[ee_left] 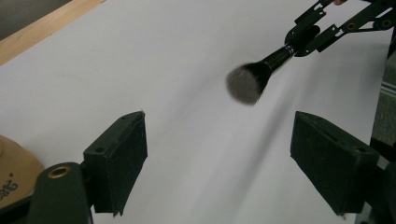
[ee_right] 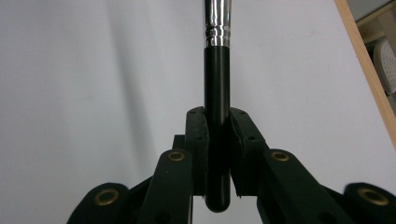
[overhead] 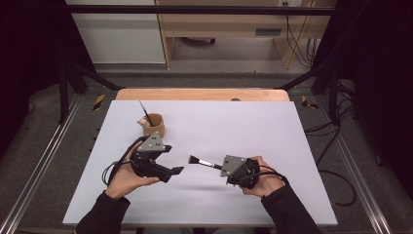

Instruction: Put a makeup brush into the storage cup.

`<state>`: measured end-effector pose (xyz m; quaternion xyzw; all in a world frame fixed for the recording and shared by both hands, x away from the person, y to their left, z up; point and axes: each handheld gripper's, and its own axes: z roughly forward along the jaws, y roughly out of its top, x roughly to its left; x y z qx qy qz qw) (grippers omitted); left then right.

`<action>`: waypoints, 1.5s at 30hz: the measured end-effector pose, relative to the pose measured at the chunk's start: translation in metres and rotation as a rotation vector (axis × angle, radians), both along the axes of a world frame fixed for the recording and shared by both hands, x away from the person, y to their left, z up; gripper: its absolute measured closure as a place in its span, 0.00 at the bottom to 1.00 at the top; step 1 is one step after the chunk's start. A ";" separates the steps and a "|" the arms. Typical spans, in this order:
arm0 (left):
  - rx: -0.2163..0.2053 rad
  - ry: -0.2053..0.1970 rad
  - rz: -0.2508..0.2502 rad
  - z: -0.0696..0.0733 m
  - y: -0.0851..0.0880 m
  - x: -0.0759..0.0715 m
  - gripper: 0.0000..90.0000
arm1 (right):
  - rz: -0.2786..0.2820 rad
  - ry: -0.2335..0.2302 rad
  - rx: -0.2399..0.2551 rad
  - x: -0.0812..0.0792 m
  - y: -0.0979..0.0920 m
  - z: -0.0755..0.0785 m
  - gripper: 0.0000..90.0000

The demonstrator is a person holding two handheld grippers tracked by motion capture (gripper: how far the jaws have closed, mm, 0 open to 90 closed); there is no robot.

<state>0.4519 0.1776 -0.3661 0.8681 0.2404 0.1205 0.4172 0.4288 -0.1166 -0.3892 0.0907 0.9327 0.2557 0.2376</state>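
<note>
your right claw point(overhead: 220, 167) is clamped on the makeup brush point(overhead: 200, 161) by its handle end, bristles pointing at your left claw point(overhead: 176, 170), held just above the desk point(overhead: 272, 141). left claw's jaws are apart, nothing between them. looks like a handover or a drop-off step; next, swing the brush toward the wooden cup point(overhead: 155, 126) behind the left claw.

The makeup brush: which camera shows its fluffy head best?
The left gripper view: the makeup brush shows its whole dark, grey-tipped head above the white table. The high view shows the brush small, held by the right tool. The right gripper view shows its black handle and silver collar, clamped.
</note>
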 end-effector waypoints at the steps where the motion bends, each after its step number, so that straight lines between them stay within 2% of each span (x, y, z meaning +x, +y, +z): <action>1: -0.009 0.000 0.006 -0.001 0.001 0.000 0.20 | -0.009 -0.002 0.017 0.001 -0.002 0.000 0.88; 9: -0.094 -0.013 0.075 -0.014 0.010 -0.002 0.19 | -0.090 0.020 0.110 0.003 -0.013 -0.006 0.88; 13: -0.151 -0.013 0.113 -0.020 0.013 -0.003 0.20 | -0.138 0.036 0.183 0.003 -0.021 -0.010 0.88; 23: -0.299 -0.023 0.187 -0.030 0.019 -0.006 0.21 | -0.212 0.072 0.365 0.001 -0.033 -0.016 0.88; 33: -0.349 -0.032 0.202 -0.034 0.013 -0.009 0.19 | -0.254 0.087 0.493 -0.003 -0.035 -0.022 0.88; 41: -0.392 -0.025 0.214 -0.039 0.006 -0.013 0.17 | -0.248 0.097 0.530 -0.005 -0.030 -0.027 0.88; 45: -0.400 -0.030 0.219 -0.041 0.000 -0.014 0.17 | -0.260 0.104 0.563 -0.005 -0.029 -0.027 0.88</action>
